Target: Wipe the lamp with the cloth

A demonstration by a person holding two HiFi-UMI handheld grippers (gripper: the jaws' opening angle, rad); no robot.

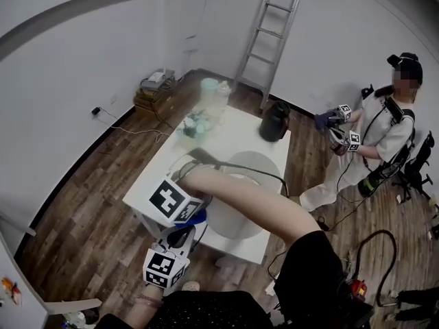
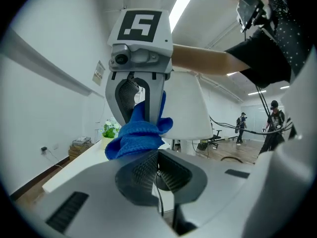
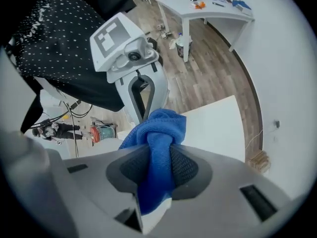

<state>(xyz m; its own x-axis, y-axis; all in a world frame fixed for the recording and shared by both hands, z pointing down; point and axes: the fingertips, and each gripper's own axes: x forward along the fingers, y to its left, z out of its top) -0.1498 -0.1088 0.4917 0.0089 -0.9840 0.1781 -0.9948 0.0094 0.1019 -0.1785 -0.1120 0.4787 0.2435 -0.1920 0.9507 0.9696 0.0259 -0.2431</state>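
1. The cloth [image 3: 159, 133] is blue, nubbly microfibre. It is twisted into a thick rope that swells into a knot-like wad at its far end.
2. The right tool [image 3: 158, 157] pinches that rope between its dark, ribbed pads. The cloth's long axis runs along the jaws, from the tool's throat out past the tips, where the wad sits.
3. The left tool [image 2: 157, 163] has its ribbed pads pressed together, with only a thin dark seam between them. The wad touches their tips, but I cannot tell whether a fold is caught there.
4. The two tools meet tip to tip at the cloth, by the near edge of the counter [image 1: 240, 125], a smooth white rectangular slab.
5. The lamp [image 2: 190, 108] stands upright on the counter just behind the cloth. Its shade is a plain, matte white cone, narrower at the top. From above it reads as a pale disc with a black cable lying across it. I cannot tell whether the cloth touches the shade.
6. Both tools have pale grey moulded bodies, each topped by a cube with black-and-white square markers.
7. A leafy potted plant [image 1: 195, 123] sits at the counter's far end, and a metal ladder [image 1: 271, 33] leans on the wall beyond. The floor [image 1: 82, 204] is dark wood plank. A second person [image 1: 384, 136] stands well apart.
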